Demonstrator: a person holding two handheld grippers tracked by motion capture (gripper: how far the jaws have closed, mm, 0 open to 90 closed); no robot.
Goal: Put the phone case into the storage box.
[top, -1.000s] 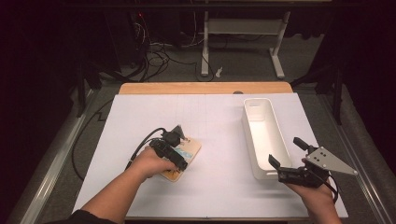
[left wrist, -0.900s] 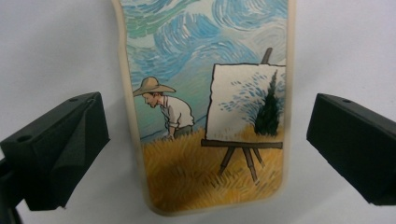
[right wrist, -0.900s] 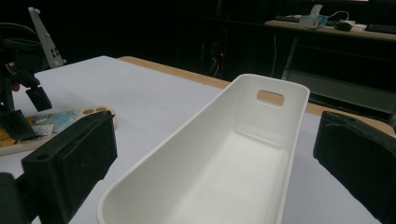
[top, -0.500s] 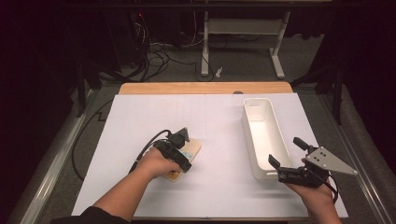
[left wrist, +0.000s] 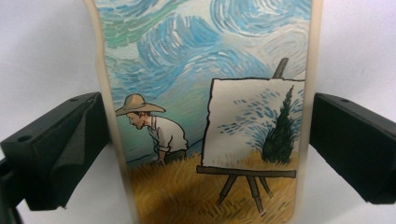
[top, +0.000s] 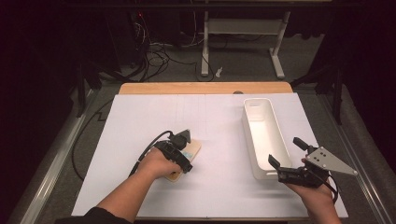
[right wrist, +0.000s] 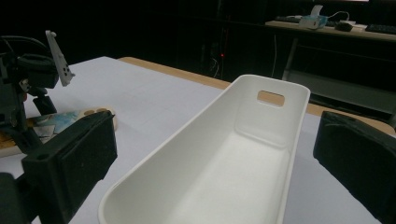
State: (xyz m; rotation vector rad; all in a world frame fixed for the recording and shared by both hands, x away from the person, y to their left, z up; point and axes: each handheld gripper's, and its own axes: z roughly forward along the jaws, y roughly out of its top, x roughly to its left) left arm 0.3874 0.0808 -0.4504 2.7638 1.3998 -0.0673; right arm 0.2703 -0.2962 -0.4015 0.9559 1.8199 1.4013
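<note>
The left gripper (top: 180,151) has settled lower over the painted phone case (left wrist: 205,112), jaws spread astride it. The right gripper (top: 287,161) waits released beside the long white plastic bin (top: 261,135).

phone case (left wrist: 205,112): tan edge, painted blue swirl sky, straw-hat painter, easel, yellow field. bin (top: 262,135): plain white. surface (top: 140,116): white. tongs (left wrist: 205,154): black.

High view looks down; tool views sit close, sharing the painted case (left wrist: 210,116).
</note>
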